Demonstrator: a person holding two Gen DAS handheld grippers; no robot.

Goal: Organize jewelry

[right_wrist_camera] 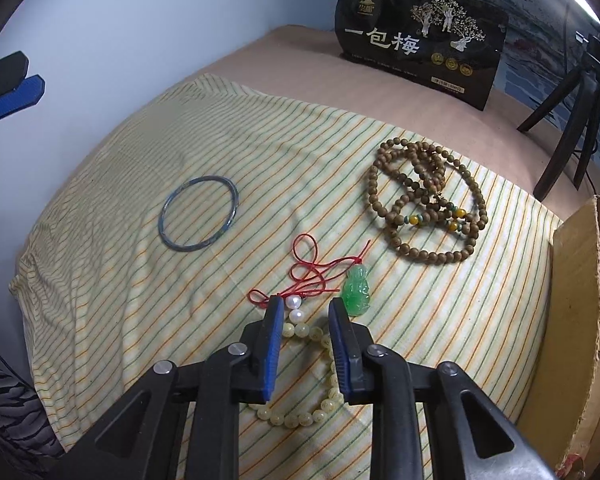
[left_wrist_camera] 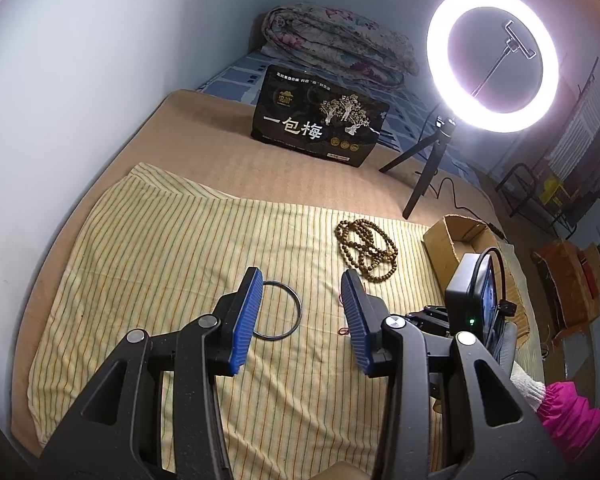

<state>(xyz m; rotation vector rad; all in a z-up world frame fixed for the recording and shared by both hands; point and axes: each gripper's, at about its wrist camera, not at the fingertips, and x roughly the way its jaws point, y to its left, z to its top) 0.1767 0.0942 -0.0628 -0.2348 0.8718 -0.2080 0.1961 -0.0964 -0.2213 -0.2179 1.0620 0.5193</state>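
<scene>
The right gripper (right_wrist_camera: 302, 312) hangs low over the striped cloth (right_wrist_camera: 120, 280) with its jaws set moderately apart and empty, straddling the near end of a pale yellow bead bracelet (right_wrist_camera: 300, 418) whose two white pearls (right_wrist_camera: 294, 308) sit between the fingertips. Just beyond lie a green jade pendant (right_wrist_camera: 357, 290) on a tangled red cord (right_wrist_camera: 312, 276), a thin blue-grey bangle (right_wrist_camera: 199, 214) to the left, and a coiled brown bead necklace (right_wrist_camera: 424, 204) to the right, all apart from one another. The step in hand looks like picking up the pale bracelet for the cardboard box (right_wrist_camera: 580, 320) at the right edge. To do it well, the fingers should come down on either side of the bead strand itself rather than the pearls, and pinch only the strand, since the red cord lies touching or nearly touching the left fingertip and could be dragged along with the pendant. The soft cloth may bunch, so a light, vertical close suits better than a scoop. The left gripper (left_wrist_camera: 302, 284) hovers open wide and empty above the bangle (left_wrist_camera: 278, 312), with bare cloth to its left for moving. The box wall (left_wrist_camera: 444, 240) rises close on the right, so the bracelet needs lifting clear above its rim; the ring light (left_wrist_camera: 492, 58) tripod and the black snack bag (left_wrist_camera: 320, 116) stand well behind.
</scene>
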